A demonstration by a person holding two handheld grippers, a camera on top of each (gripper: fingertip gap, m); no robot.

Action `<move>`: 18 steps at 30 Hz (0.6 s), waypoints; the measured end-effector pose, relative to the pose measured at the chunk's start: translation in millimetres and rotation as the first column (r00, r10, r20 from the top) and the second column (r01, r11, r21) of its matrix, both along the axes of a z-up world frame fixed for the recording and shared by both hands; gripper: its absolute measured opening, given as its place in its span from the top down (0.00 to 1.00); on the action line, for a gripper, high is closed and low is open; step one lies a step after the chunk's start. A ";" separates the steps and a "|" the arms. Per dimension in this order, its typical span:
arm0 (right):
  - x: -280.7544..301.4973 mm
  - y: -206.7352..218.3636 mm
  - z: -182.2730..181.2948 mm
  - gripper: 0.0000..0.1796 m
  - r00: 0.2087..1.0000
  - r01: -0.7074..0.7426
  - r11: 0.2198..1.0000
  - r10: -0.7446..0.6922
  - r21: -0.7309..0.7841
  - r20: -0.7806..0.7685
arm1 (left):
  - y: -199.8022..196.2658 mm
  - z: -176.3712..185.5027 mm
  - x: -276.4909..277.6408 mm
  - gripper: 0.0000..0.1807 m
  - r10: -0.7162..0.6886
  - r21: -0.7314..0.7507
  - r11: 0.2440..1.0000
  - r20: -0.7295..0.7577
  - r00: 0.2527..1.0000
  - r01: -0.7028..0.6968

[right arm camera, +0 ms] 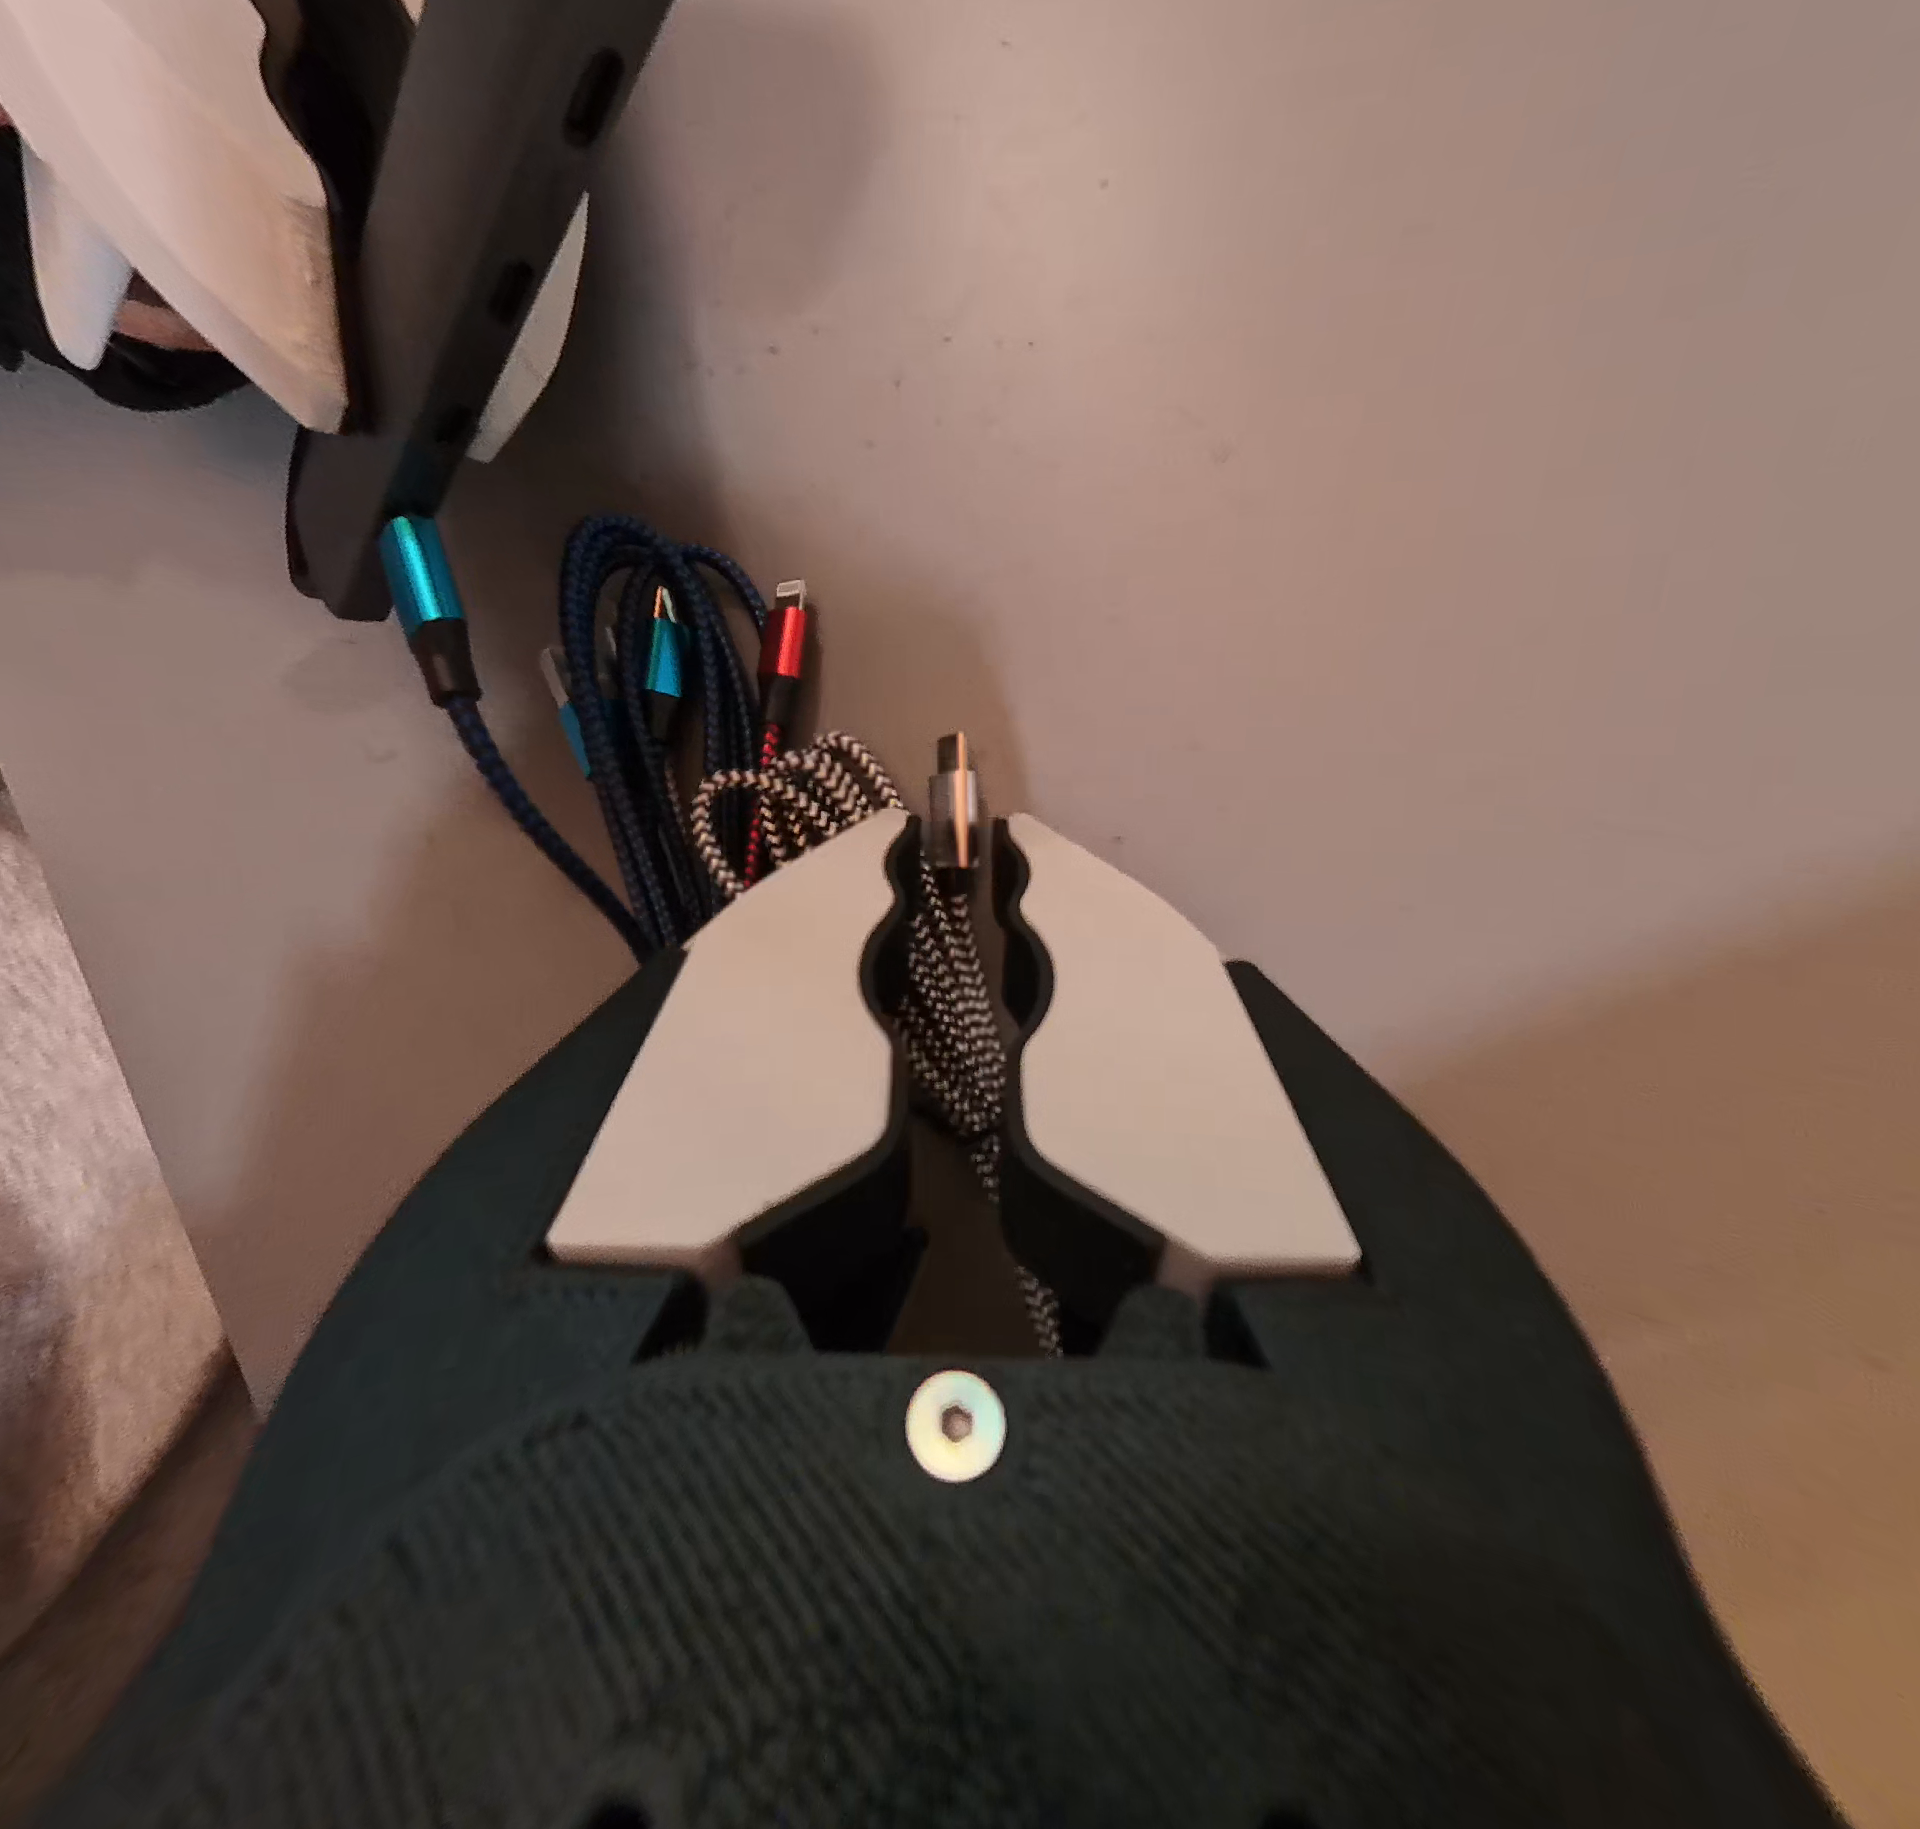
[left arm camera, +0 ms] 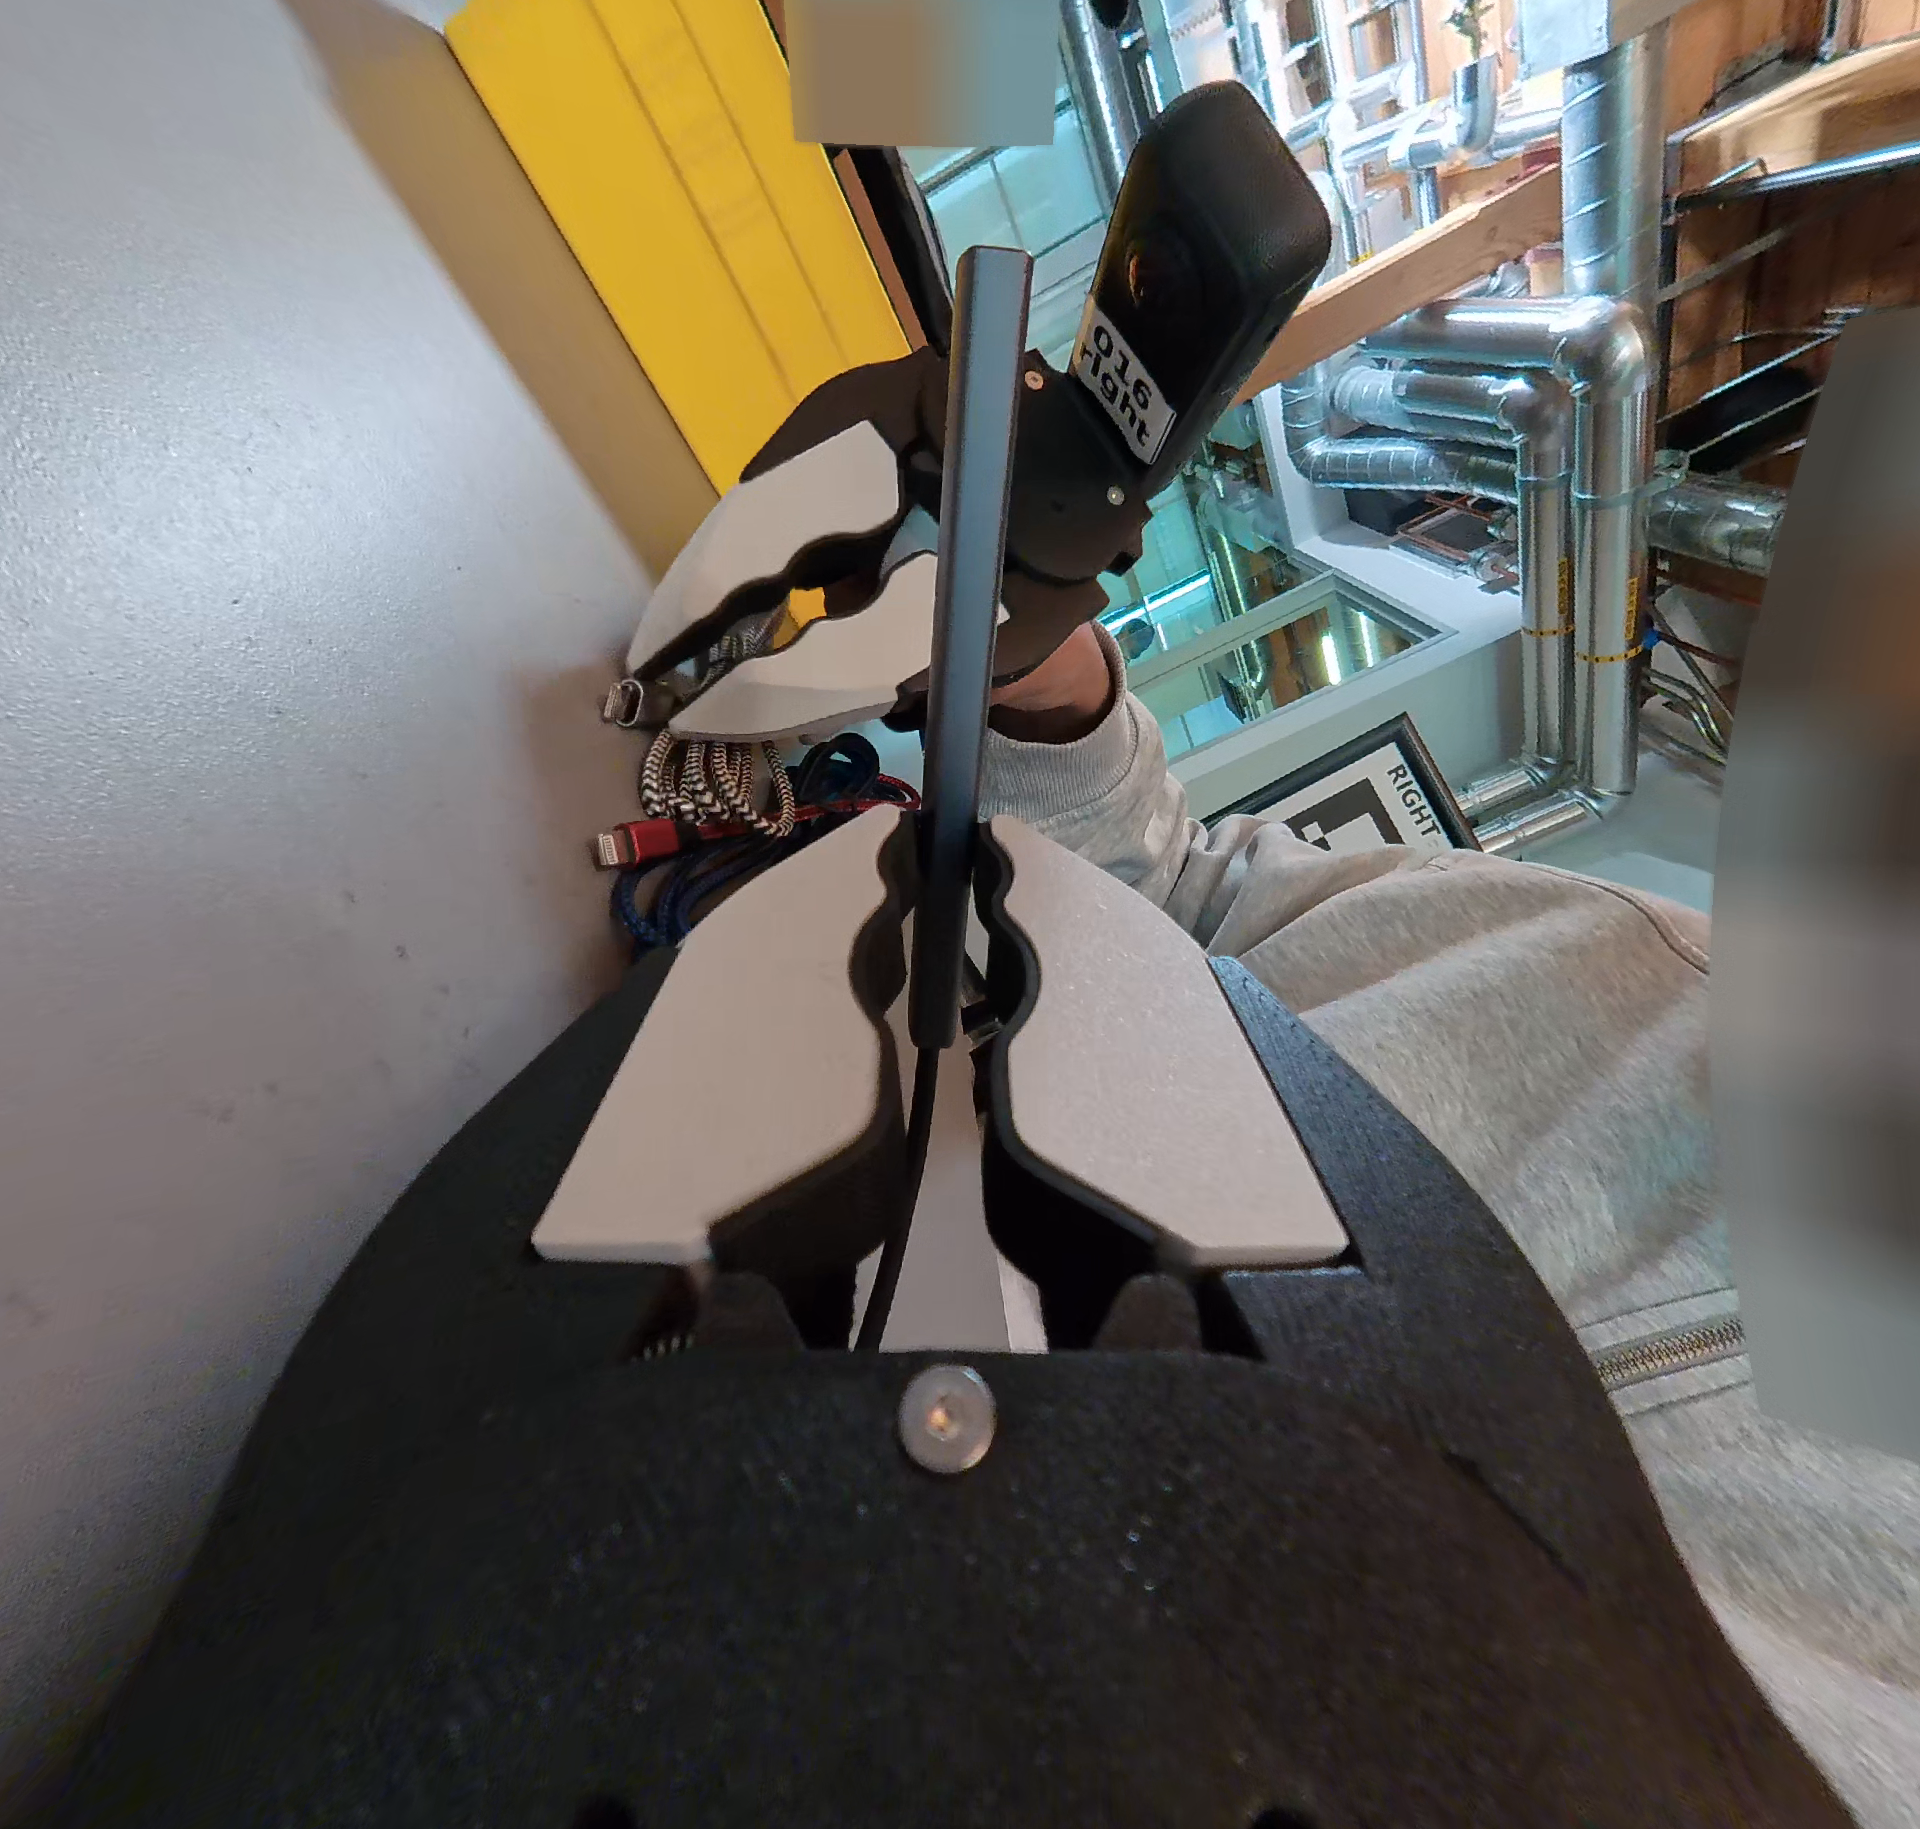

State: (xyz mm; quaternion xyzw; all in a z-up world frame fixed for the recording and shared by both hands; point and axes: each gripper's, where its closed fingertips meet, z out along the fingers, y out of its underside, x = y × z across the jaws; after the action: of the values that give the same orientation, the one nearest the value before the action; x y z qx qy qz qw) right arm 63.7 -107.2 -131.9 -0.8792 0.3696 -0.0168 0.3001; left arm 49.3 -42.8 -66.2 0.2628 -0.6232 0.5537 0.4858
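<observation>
Two hand-held grippers are on our list. We log the left hand-held gripper as closed on a dark grey hub, a slim flat bar held edge-on between its white fingers and raised above the pale worktop. Along the hub's narrow side we count several ports, and a teal-capped plug on a blue braided cable sits in the end one. We log the right hand-held gripper as closed on a black-and-white braided cable, its silver plug poking out past the fingertips. Beside it on the worktop we note a bundle of cables: blue braided, black-and-white braided, and one with a red plug. Behind, we see a yellow panel and a grey sleeve.
</observation>
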 end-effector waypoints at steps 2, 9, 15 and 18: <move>-1.7 1.9 -2.6 0.96 1.000 -0.012 1.000 0.012 0.004 -0.003 | 0.2 0.2 0.1 0.95 0.000 -0.001 1.000 -0.001 1.000 0.000; 1.9 8.4 8.8 0.97 0.999 -0.017 0.997 0.014 0.078 0.034 | 0.9 0.6 -0.4 0.95 -0.007 -0.005 1.000 -0.005 1.000 0.007; -33.3 28.6 53.4 0.97 0.975 -0.086 0.917 0.157 0.390 -0.156 | 1.2 3.0 -15.7 0.95 -0.101 -0.020 0.995 0.035 0.994 0.102; -50.4 32.6 50.5 0.97 0.951 -0.135 0.914 0.228 0.383 -0.209 | 0.4 0.5 -30.0 0.95 -0.183 0.002 0.983 0.077 0.980 0.183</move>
State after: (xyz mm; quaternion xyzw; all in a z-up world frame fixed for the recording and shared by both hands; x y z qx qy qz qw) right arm 13.4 -74.6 -81.4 -0.8340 0.3170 0.1910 0.4092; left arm 19.3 -42.4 -65.8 0.1816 -0.6617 0.5178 0.5109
